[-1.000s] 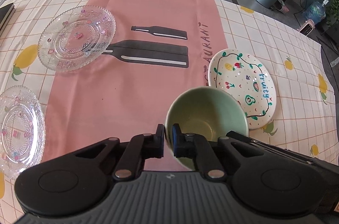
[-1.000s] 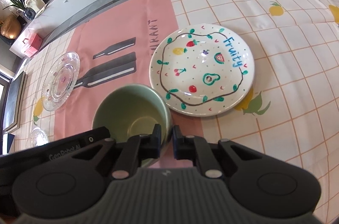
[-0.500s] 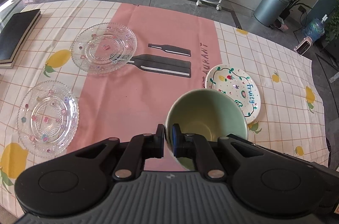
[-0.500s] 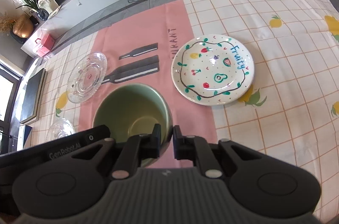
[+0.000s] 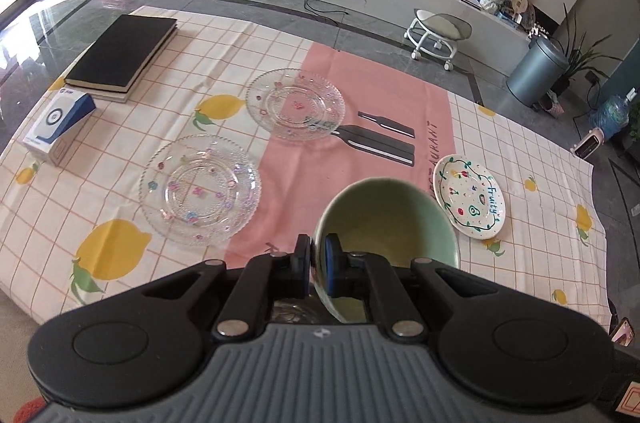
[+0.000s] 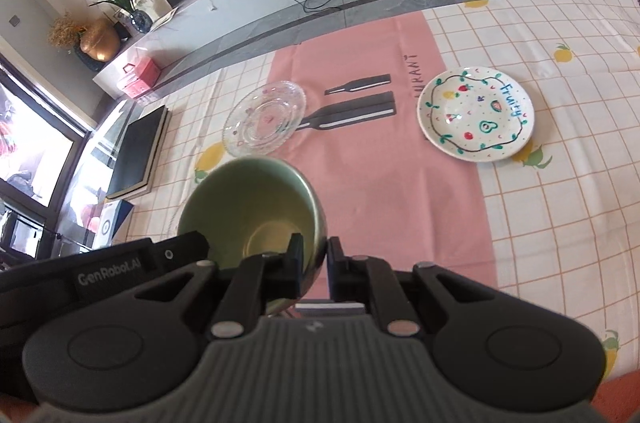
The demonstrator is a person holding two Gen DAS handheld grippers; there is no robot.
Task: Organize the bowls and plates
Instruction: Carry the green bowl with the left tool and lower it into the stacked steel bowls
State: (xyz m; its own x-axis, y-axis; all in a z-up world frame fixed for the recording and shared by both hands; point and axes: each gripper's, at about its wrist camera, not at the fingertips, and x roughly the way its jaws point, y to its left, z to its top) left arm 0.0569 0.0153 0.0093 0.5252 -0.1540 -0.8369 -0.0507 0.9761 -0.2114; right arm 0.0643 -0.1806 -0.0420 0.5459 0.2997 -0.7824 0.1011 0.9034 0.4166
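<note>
Carrying: green bowl [image 5: 386,219] is held off the table [image 5: 120,183] by both grippers at once, one on each side of its rim.
Left gripper: left gripper [image 5: 317,267] has its jaws clenched on the bowl's near-left rim, wall pinched between the pads.
Right gripper: right gripper [image 6: 314,261] has its jaws clenched on the bowl's right rim, one pad inside, one outside.
Bowl position: in the air over the pink runner [image 5: 360,95], tilted toward the cameras, apart from every plate.
Plates: two clear glass plates lie apart, the near glass plate [image 5: 199,191] on the checked cloth and the far glass plate [image 5: 295,104] at the runner's edge; fruit-painted plate [image 6: 476,113] sits alone on the right side.
Progress: early, by my read. Nothing is stacked; all three plates are separate and the bowl has no resting place yet.
Left to do: probably group the glass plates, place the bowl, deal with the painted plate.
Other items: black book [image 5: 122,57] and a blue-white box [image 5: 58,127] at the table's left end, not part of the job.
Hidden: bowl's underside and base are blocked by the gripper bodies; in the right view the near glass plate is covered by the bowl.
Unclear: glinting object under the left jaws, cannot identify.
</note>
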